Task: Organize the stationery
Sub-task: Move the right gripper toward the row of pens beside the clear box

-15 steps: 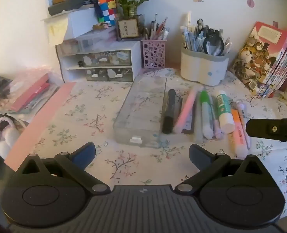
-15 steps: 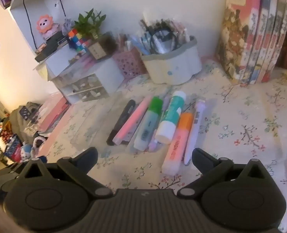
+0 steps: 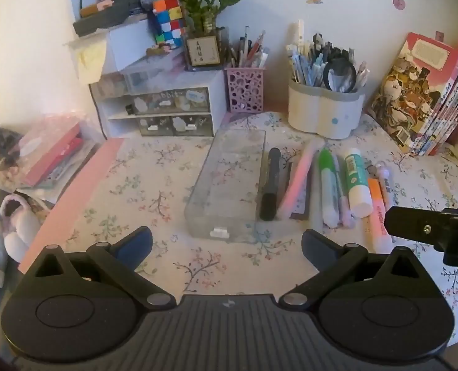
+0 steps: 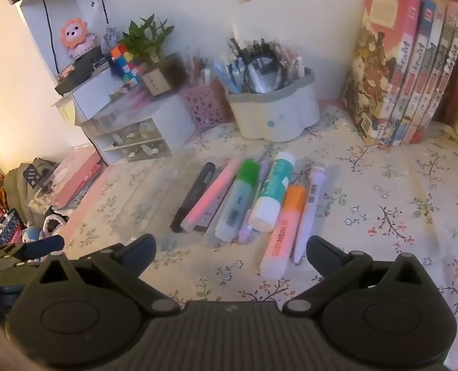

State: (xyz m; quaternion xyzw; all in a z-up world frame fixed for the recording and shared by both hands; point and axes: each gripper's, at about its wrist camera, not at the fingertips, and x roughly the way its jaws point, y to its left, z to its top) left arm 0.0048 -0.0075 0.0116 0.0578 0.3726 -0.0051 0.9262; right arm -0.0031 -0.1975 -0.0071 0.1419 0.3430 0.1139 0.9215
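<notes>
A clear plastic pencil box (image 3: 232, 185) lies closed on the floral cloth, also faint in the right wrist view (image 4: 154, 191). Right of it lie a black marker (image 3: 270, 184), a pink pen (image 3: 298, 179), a green highlighter (image 3: 326, 185), a glue stick (image 3: 356, 182), an orange highlighter (image 4: 283, 232) and a white pen (image 4: 309, 213). My left gripper (image 3: 226, 244) is open and empty, just in front of the box. My right gripper (image 4: 230, 250) is open and empty, just in front of the orange highlighter; it shows at the right edge of the left wrist view (image 3: 430, 230).
At the back stand a white pen holder (image 3: 325, 114), a pink mesh pen cup (image 3: 246, 89), a small drawer unit (image 3: 167, 114) and a row of books (image 3: 424, 92). A pink bag (image 3: 43, 154) and plush toys (image 3: 15, 225) sit off the left table edge.
My right gripper has moved forward toward the orange highlighter and white pen. My left gripper has barely moved. Both stay open.
</notes>
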